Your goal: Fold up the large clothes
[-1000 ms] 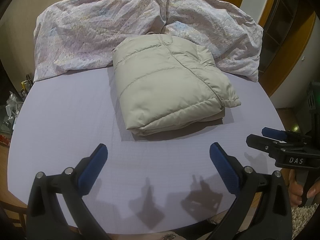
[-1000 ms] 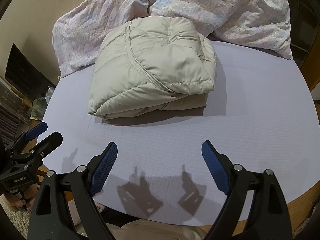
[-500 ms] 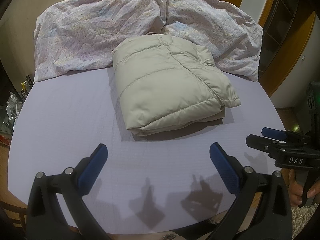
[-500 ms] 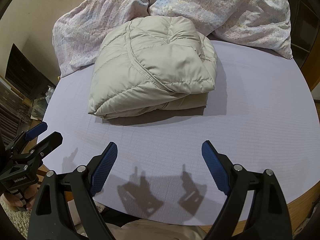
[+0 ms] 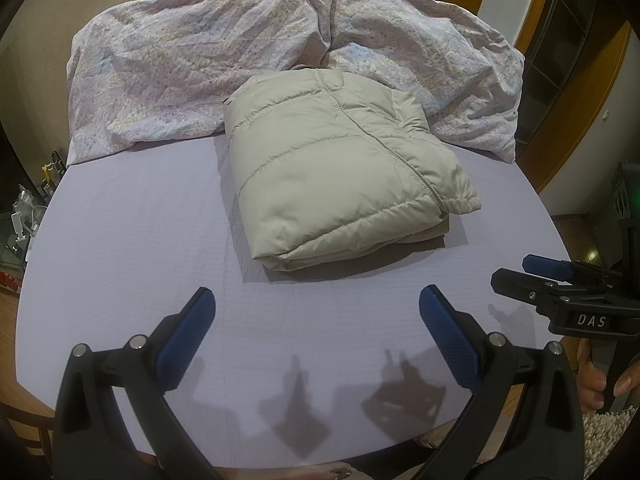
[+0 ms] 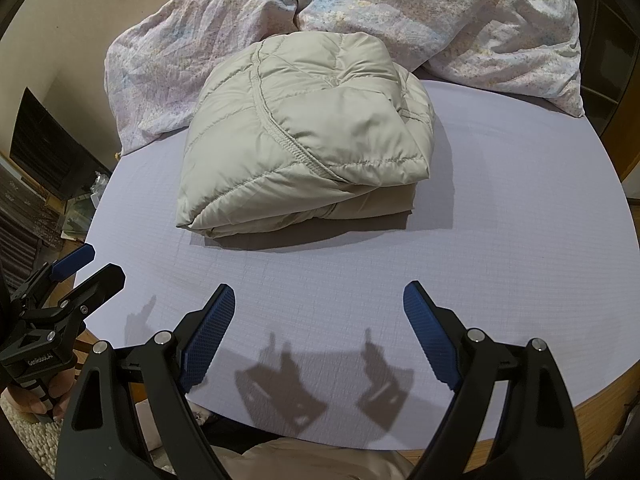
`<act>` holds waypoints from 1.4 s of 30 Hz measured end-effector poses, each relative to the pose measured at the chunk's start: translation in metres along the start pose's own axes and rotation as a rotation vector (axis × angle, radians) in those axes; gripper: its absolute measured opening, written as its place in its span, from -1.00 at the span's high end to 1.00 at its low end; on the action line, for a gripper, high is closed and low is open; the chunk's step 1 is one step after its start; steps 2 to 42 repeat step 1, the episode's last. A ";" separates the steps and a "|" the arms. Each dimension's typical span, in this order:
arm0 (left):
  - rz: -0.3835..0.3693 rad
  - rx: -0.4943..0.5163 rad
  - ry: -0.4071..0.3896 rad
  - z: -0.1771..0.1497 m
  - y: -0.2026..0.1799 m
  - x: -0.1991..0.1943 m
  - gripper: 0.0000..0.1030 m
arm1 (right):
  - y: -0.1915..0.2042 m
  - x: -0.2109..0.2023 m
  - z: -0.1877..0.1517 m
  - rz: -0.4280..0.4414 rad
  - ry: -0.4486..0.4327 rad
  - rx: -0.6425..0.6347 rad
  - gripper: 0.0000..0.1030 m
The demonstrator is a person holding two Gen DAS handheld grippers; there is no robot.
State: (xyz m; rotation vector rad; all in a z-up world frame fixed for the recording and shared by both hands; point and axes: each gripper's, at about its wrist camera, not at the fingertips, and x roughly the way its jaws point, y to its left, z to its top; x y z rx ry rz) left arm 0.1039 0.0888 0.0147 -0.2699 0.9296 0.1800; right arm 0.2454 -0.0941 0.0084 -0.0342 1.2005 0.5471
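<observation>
Both grippers (image 5: 316,312) (image 6: 320,308) gape wide, empty; folded jacket (image 5: 340,168) lies lengthwise away from them.

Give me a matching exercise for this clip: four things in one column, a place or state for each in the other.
Things:
1. beige puffer jacket
2. floral duvet
3. left claw
4. lilac table cover

Places or states:
A. bunched along the table's far edge
B. open, empty, over the near edge
C. folded into a bundle mid-table
D. spread flat under everything

Pairs: 1-C, 2-A, 3-B, 4-D
</observation>
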 end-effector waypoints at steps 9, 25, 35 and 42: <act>0.000 -0.001 0.001 0.000 0.001 0.000 -0.96 | 0.000 0.000 0.000 0.000 0.000 0.000 -0.71; 0.000 -0.001 0.001 0.000 0.001 0.000 -0.96 | 0.000 0.000 0.000 0.000 0.000 0.000 -0.71; 0.000 -0.001 0.001 0.000 0.001 0.000 -0.96 | 0.000 0.000 0.000 0.000 0.000 0.000 -0.71; 0.000 -0.001 0.001 0.000 0.001 0.000 -0.96 | 0.000 0.000 0.000 0.000 0.000 0.000 -0.71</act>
